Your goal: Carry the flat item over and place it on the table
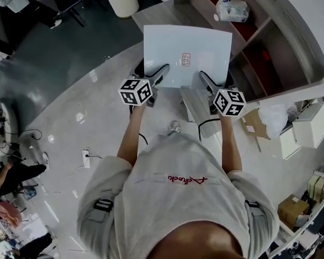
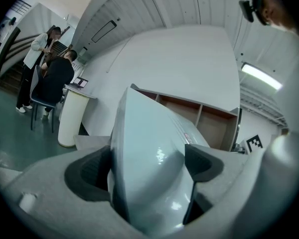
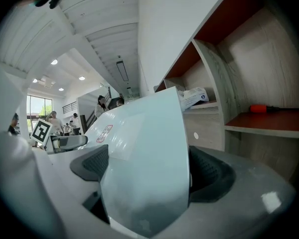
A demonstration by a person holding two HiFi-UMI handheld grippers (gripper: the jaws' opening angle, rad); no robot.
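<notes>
- White glossy flat sheet point(image 1: 186, 53), 1 item, with a small red label point(image 1: 186, 59) near its middle. It is held in the air in front of the person, above the pale floor and just short of a grey worktop point(image 1: 156, 12). It rests on nothing.
- Left gripper point(image 1: 161, 73): its 2 dark pads point(image 2: 89, 173) are clamped on the sheet's near edge, towards the left corner.
- Right gripper point(image 1: 207, 80): its 2 pads point(image 3: 209, 176) pinch the same near edge, towards the right corner.
- Both gripper views show the sheet bulging between the jaws, so the material appears thin and flexible.
- Risk 1: only 1 edge is gripped and the far edge hangs free. Tilting or a quick move would likely make it droop or flap.
- Risk 2: the surface looks slick, so uneven pull between the 2 grips could let it slide out or crease.
- Risk 3: the shelf unit point(image 1: 270, 47), which holds a tissue pack point(image 1: 230, 8), stands close on the right. The far right corner could catch it.
- Risk 4: a power strip point(image 1: 87, 156) and cable lie on the floor near the person and could trip them.
</notes>
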